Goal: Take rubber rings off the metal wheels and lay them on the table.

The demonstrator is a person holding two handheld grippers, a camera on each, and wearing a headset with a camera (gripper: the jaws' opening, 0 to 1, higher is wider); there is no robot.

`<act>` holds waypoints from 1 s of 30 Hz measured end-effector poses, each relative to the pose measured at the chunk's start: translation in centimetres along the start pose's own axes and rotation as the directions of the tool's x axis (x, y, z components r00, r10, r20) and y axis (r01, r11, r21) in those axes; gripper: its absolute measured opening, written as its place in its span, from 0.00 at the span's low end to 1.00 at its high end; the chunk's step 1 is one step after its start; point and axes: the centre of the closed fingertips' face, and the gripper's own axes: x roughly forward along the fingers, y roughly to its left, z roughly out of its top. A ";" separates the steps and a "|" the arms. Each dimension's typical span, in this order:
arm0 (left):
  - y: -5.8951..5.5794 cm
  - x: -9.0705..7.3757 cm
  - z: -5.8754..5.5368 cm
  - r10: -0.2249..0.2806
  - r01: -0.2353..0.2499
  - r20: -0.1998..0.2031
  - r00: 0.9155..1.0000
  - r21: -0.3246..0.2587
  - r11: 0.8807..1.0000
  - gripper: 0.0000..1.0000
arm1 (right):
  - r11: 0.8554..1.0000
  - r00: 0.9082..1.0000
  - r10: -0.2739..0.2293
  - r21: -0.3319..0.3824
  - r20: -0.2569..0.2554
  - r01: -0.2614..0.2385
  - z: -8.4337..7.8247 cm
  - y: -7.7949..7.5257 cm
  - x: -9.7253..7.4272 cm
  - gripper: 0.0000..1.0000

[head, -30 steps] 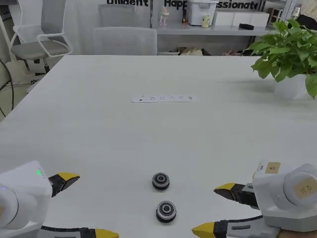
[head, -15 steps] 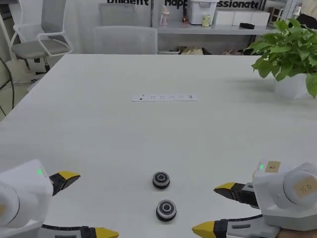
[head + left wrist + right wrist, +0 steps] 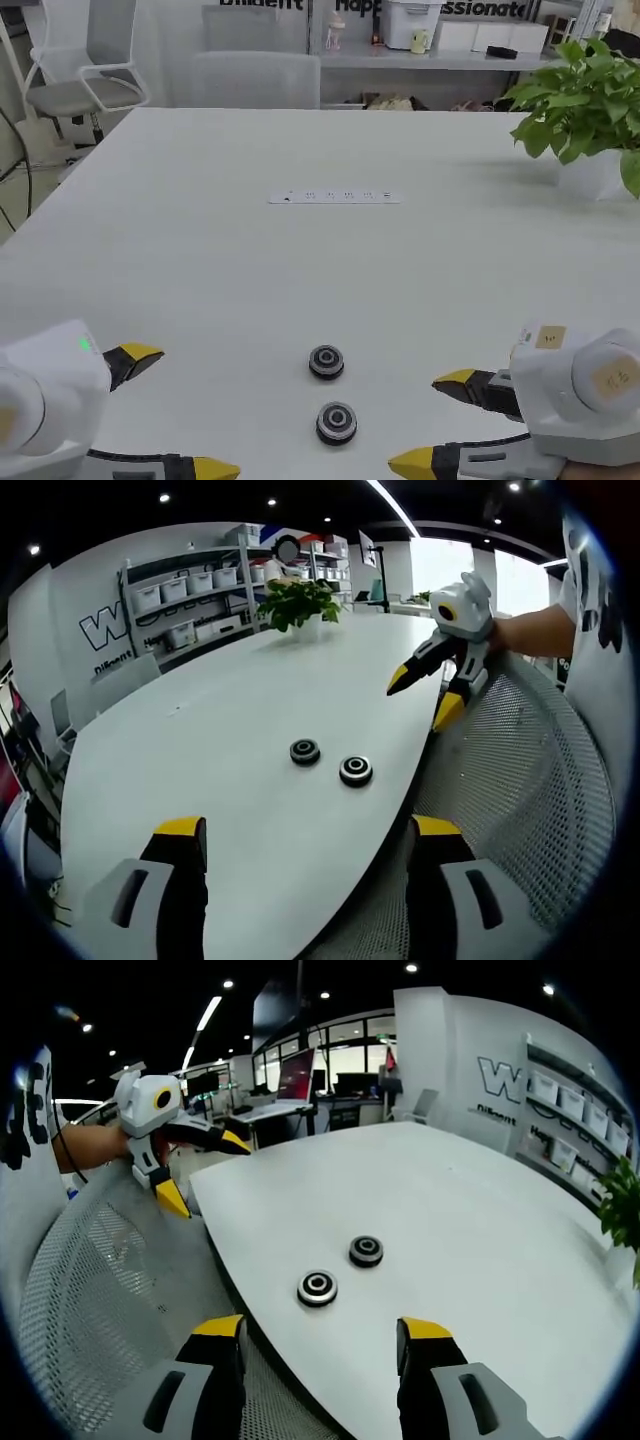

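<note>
Two small metal wheels with black rubber rings lie flat on the white table [image 3: 300,270] near its front edge, one [image 3: 326,362] just behind the other [image 3: 336,423]. My left gripper [image 3: 178,412] is open at the lower left, a hand's width from them. On the opposite side my right gripper [image 3: 431,422] is open too. Nothing is between either pair of jaws. The left gripper view has both wheels [image 3: 305,751] [image 3: 356,770] ahead of its own gripper [image 3: 308,830], with the right gripper [image 3: 421,699] beyond. The right gripper view shows the wheels [image 3: 317,1287] [image 3: 366,1250] ahead of its gripper [image 3: 322,1327] and the left gripper [image 3: 209,1175] behind them.
A flush power strip [image 3: 333,197] sits mid-table. A potted plant [image 3: 585,110] stands at the far right edge. Chairs [image 3: 255,80] and a shelf line the far side. A grey mesh chair seat [image 3: 110,1270] lies below the table's front edge.
</note>
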 end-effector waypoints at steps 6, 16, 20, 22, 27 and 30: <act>0.0 0.1 -0.1 -0.002 0.002 -0.009 1.000 0.002 1.000 0.79 | 1.000 1.000 0.001 0.001 -0.002 -0.001 0.0 0.1 0.0 0.59; 0.0 0.1 -0.2 -0.001 0.001 -0.012 1.000 0.003 1.000 0.79 | 1.000 1.000 0.002 0.001 -0.001 -0.002 0.1 0.2 0.0 0.59; 0.0 0.1 -0.2 0.001 -0.001 -0.011 1.000 0.003 1.000 0.79 | 1.000 1.000 0.002 0.001 -0.001 -0.002 0.0 0.1 0.0 0.58; 0.0 0.1 -0.2 0.002 -0.002 -0.010 1.000 0.004 1.000 0.79 | 1.000 1.000 0.001 0.001 -0.002 -0.001 0.0 0.1 0.0 0.58; -0.1 0.1 -0.3 -0.002 0.002 -0.017 1.000 0.004 1.000 0.79 | 1.000 1.000 0.001 0.002 -0.002 -0.001 0.0 0.1 0.0 0.58; -0.1 0.1 -0.4 -0.003 0.003 -0.018 1.000 0.006 1.000 0.79 | 1.000 1.000 -0.001 0.000 -0.002 0.001 0.0 0.1 0.0 0.58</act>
